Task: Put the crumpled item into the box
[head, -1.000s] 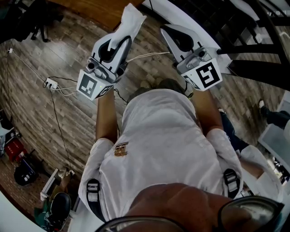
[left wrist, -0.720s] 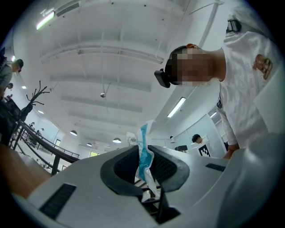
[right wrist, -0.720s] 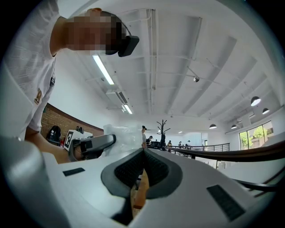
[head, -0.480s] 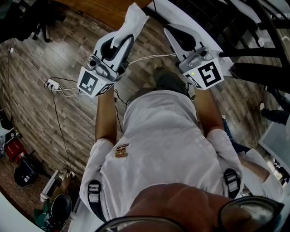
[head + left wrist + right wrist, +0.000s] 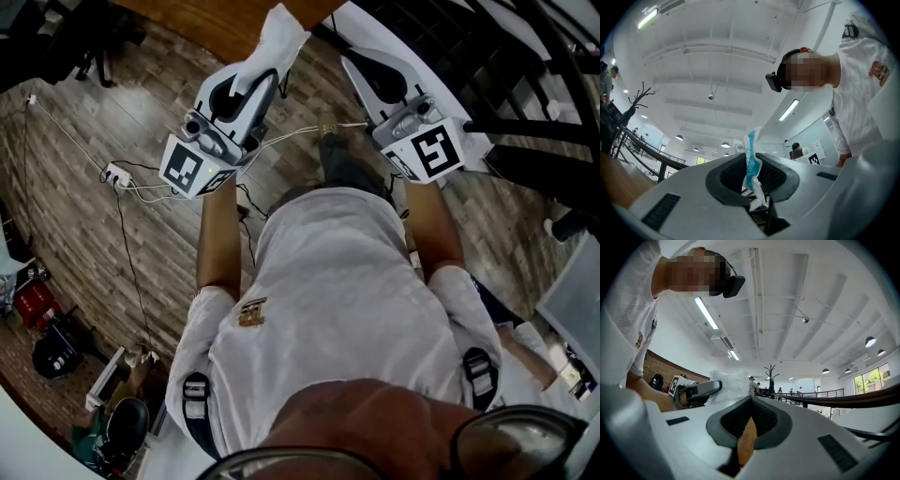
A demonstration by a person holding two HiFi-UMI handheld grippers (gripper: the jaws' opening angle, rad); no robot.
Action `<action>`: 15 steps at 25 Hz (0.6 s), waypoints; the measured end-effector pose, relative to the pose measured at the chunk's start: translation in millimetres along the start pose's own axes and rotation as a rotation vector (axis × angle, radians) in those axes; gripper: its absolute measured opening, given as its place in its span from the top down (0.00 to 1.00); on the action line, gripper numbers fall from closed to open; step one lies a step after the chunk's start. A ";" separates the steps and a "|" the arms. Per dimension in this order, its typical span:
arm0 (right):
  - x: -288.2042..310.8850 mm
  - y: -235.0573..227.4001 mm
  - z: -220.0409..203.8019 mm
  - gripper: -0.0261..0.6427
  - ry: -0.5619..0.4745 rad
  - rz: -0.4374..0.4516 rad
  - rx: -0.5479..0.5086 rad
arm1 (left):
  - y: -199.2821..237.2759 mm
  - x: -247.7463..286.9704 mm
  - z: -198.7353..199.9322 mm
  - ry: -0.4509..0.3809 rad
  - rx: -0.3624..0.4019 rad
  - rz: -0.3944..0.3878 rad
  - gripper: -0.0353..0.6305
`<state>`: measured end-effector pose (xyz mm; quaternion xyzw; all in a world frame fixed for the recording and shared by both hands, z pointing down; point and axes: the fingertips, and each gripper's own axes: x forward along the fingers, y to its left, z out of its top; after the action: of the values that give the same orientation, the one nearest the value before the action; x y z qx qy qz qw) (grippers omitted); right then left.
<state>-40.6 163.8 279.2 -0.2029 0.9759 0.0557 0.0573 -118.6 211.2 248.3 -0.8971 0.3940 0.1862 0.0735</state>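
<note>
The crumpled item (image 5: 278, 37), a white wrapper with a blue stripe (image 5: 752, 157), sticks out from between the pads of my left gripper (image 5: 269, 77), which is shut on it (image 5: 753, 165). Both grippers are held up in front of the person's chest and point toward the ceiling. My right gripper (image 5: 351, 62) is beside it on the right, jaws shut with the pads meeting (image 5: 751, 403) and nothing seen between the pads. In the right gripper view the left gripper (image 5: 696, 392) and its wrapper (image 5: 727, 380) show at the left. No box is in view.
The person stands on a wood-plank floor (image 5: 84, 225). A power strip (image 5: 117, 174) with cables lies at the left. A brown tabletop (image 5: 211, 17) and a white surface (image 5: 375, 23) lie ahead. Dark railings (image 5: 525, 56) fill the upper right; bags (image 5: 37, 314) sit lower left.
Both grippers keep their pose and the wrapper stays pinched. The floor slides under the person, and a dark shoe has come forward between the grippers.
</note>
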 end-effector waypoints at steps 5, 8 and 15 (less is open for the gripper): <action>23.8 -45.3 -10.6 0.91 0.003 0.003 0.001 | 38.8 29.4 -18.2 0.018 0.000 0.004 0.84; 40.2 -72.4 -11.7 0.91 -0.002 0.004 -0.006 | 62.1 47.8 -24.7 0.030 -0.001 0.005 0.84; 70.9 -143.4 -26.9 0.91 0.028 0.022 -0.023 | 116.6 101.8 -44.7 0.049 -0.006 0.011 0.84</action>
<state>-49.9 1.9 283.9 -0.1937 0.9781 0.0649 0.0408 -128.7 50.4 251.2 -0.8993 0.4002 0.1659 0.0600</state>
